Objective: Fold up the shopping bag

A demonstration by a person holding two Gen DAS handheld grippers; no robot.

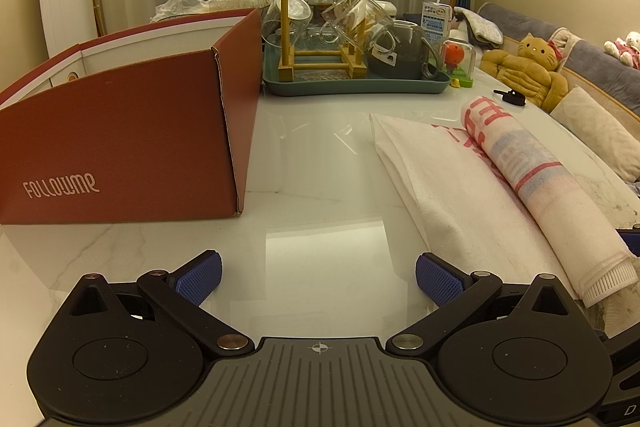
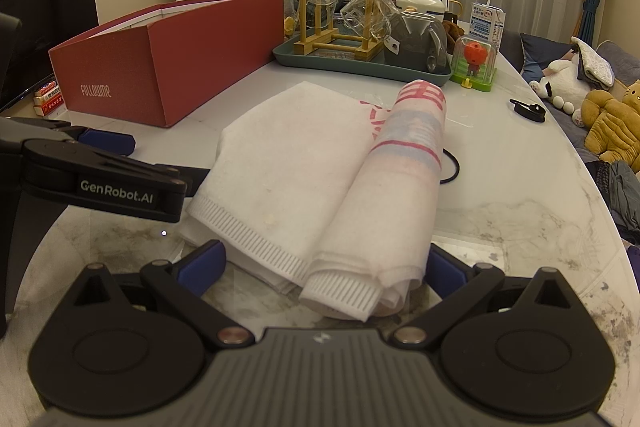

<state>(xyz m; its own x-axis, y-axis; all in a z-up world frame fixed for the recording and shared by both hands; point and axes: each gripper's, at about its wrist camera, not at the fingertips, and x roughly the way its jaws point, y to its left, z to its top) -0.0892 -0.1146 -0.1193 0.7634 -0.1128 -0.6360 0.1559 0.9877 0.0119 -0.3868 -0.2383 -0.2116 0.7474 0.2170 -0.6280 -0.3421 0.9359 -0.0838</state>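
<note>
A white non-woven shopping bag with red print lies on the marble table. Its right side is rolled into a tube that rests on the flat part. My right gripper is open, its blue pads on either side of the bag's near end, roll included. My left gripper is open over bare table, left of the bag, and holds nothing. The roll runs along the bag's right edge in the left wrist view. The left gripper's body shows at the left in the right wrist view.
An open red cardboard box stands on the left. Behind, a teal tray carries glass cups on a wooden rack. A black hair tie lies by the roll, a small black item further right. The sofa with plush toys borders the table's right edge.
</note>
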